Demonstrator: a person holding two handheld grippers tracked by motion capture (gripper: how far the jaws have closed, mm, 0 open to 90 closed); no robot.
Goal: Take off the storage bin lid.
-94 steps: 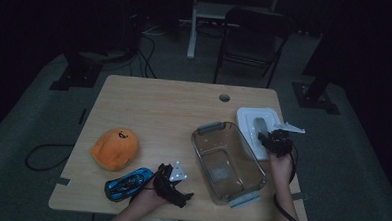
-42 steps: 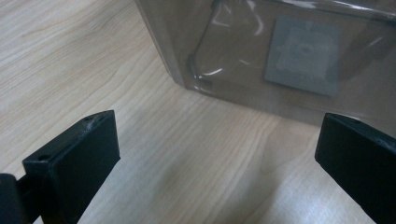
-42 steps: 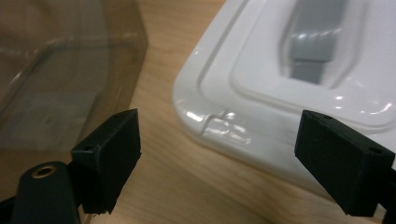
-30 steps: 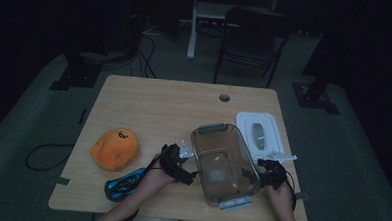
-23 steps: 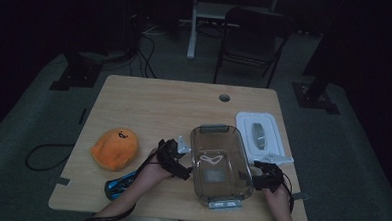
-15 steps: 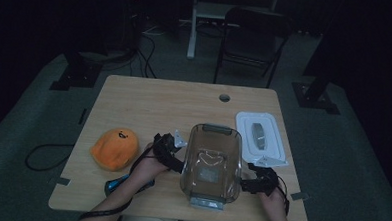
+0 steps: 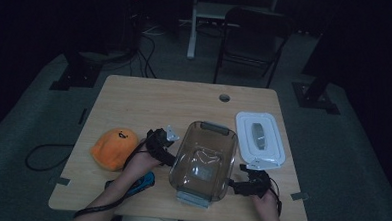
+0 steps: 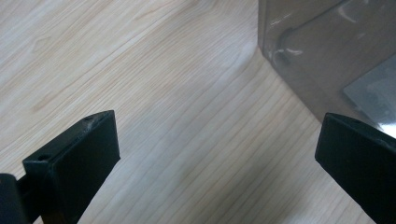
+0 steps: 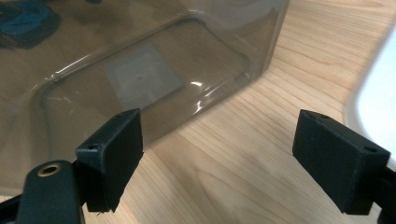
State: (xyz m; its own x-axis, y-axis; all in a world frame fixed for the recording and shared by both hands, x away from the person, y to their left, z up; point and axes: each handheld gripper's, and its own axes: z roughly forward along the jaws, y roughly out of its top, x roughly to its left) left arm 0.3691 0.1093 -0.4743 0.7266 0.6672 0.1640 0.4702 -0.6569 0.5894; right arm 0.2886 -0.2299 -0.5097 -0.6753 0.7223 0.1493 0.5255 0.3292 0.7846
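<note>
Your clear plastic container [image 7: 204,161] sits on the pale wooden worktop [image 7: 149,103], near its front edge, between your two grippers. Your left gripper [image 7: 164,150] and right gripper [image 7: 237,184] each stand just beside a container wall, both spread wide and holding nothing. A white lid [image 7: 259,139] lies right of it, an orange plush [image 7: 113,146] left. The room beyond is dark, with grey carpet and a folding chair [image 7: 252,38].

High view above the table's [image 7: 134,103] near edge looking forward and down, both gripper views close, sharing the container [image 7: 204,158].
</note>
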